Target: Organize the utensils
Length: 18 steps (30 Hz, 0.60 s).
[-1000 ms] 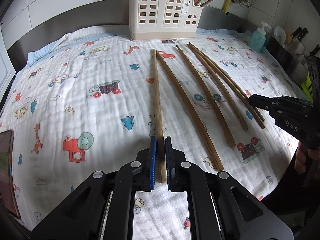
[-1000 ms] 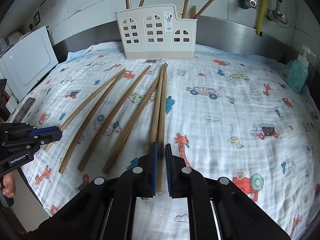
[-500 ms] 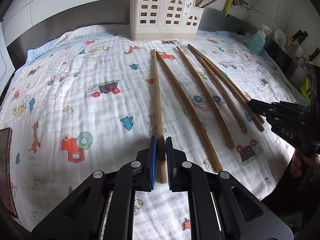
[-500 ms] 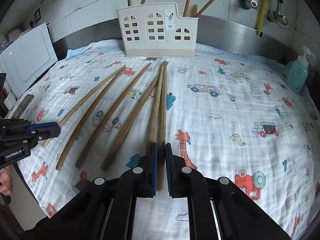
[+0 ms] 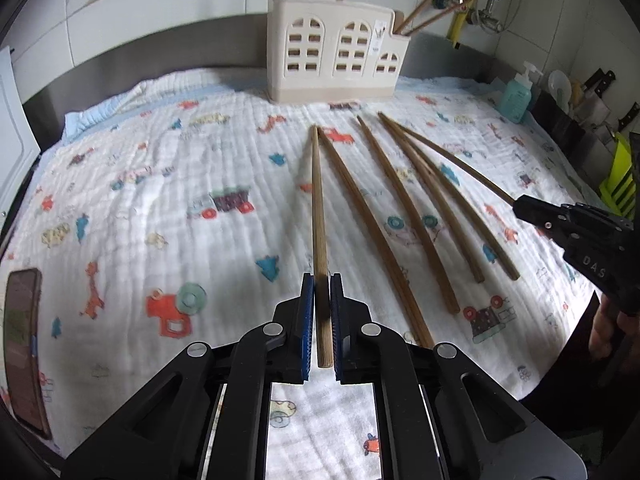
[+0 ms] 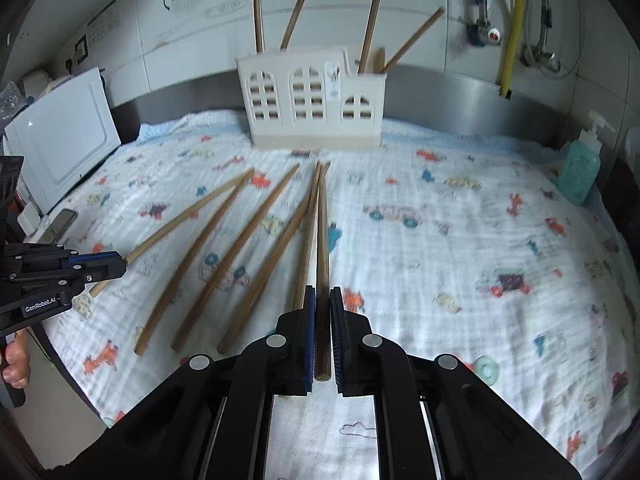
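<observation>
Several long wooden chopsticks lie fanned on a cartoon-print cloth (image 5: pixel 168 208). My left gripper (image 5: pixel 319 280) is shut on the leftmost chopstick (image 5: pixel 318 208) near its near end. My right gripper (image 6: pixel 319 294) is shut on the rightmost chopstick (image 6: pixel 322 232), whose near end is raised off the cloth. A cream utensil holder (image 5: pixel 336 66) stands at the back, with several chopsticks upright in it; it also shows in the right wrist view (image 6: pixel 312 104). Each gripper shows in the other's view: the right one (image 5: pixel 520 205), the left one (image 6: pixel 120 266).
A phone (image 5: pixel 24 344) lies at the cloth's left edge. A teal soap bottle (image 6: pixel 580 168) stands at the right back. Knives and dish items (image 5: pixel 592 92) sit far right. A white appliance (image 6: pixel 60 144) stands at the left. Pipes and taps run up the tiled wall.
Both grippers have lifted and tilted their chopsticks' near ends slightly; the holder now sits lower in both views. The other chopsticks have not moved.
</observation>
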### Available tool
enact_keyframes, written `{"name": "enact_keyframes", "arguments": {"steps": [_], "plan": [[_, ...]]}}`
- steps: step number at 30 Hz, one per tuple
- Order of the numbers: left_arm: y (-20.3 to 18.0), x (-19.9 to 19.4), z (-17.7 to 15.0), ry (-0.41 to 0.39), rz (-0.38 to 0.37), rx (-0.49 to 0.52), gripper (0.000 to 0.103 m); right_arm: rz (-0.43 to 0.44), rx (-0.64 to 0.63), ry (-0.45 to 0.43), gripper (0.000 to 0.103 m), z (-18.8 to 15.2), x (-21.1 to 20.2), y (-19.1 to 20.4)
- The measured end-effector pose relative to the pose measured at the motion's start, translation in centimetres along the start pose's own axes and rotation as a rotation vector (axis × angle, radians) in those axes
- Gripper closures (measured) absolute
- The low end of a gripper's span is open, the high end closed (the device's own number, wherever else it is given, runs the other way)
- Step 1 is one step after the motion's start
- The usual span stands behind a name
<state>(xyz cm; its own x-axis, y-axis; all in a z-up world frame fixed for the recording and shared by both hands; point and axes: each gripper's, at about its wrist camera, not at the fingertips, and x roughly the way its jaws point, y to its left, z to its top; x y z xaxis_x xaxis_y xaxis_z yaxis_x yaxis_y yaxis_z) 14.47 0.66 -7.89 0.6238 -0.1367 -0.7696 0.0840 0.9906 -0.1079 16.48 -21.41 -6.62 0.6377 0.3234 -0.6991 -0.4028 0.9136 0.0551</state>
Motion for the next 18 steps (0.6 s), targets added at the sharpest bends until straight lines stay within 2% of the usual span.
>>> {"name": "enact_keyframes", "arguments": {"steps": [7, 12, 18], "plan": [[0.2, -2.2, 2.1, -0.096, 0.011, 0.011, 0.097, 0.011, -0.013, -0.115, 0.096, 3.4, -3.3, -0.3], [0.0, -3.4, 4.2, -0.168, 0.01, 0.035, 0.098, 0.039, -0.014, -0.178, 0.096, 6.6, -4.3, -0.9], [-0.5, -4.4, 6.5, -0.217, -0.009, 0.078, 0.098, 0.08, -0.023, -0.215, 0.096, 10.3, -4.4, -1.3]]}}
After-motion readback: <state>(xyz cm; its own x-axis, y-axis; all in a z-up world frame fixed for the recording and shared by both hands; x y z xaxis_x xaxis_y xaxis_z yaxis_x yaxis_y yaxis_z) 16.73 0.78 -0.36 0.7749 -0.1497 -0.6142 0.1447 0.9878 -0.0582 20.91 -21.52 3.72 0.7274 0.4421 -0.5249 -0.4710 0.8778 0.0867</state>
